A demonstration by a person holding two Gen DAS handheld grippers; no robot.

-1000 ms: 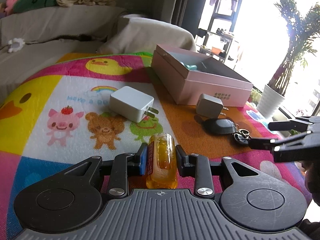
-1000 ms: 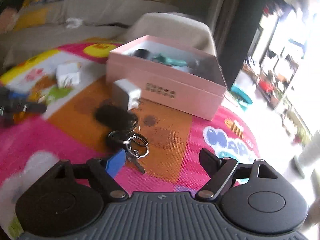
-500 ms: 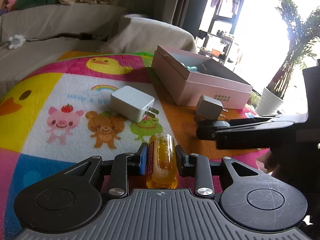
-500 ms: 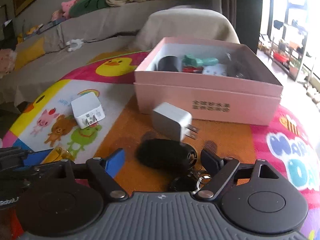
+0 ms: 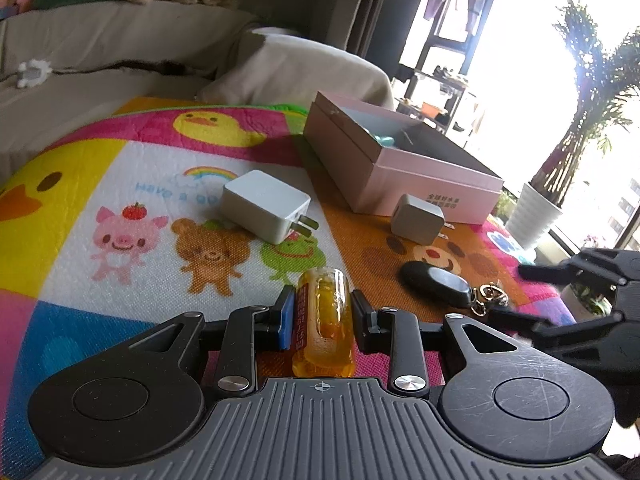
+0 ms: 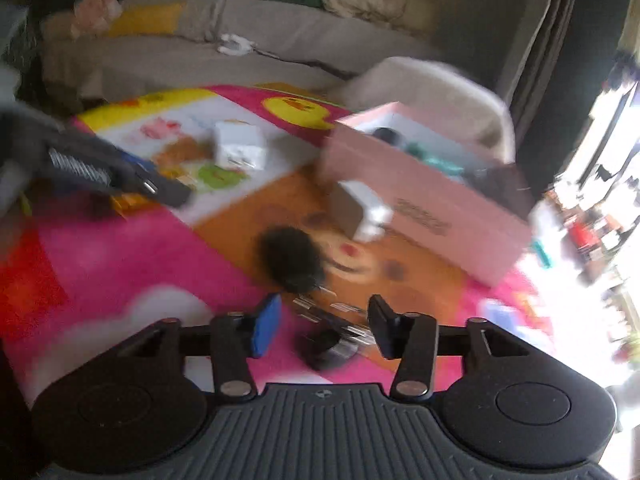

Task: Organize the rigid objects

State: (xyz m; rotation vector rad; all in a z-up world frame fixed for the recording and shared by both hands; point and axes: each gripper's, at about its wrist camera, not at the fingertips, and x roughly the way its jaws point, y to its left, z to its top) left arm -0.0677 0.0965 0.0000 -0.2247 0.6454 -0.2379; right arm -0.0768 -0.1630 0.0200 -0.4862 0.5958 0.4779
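Mat txt: "Have a go…"

Both views are taken from wrist fisheye cams, angled down along the jaws, close to the cartoon play mat. The left cam is set low at the mat's near edge, faced toward the pink box & bright window. The right cam is placed further right, faced toward the sofa; its frame is motion-blurred. Shared by both: mat, pink box, large white charger, small charger, black key fob. Each gripper is caught in the other's view.
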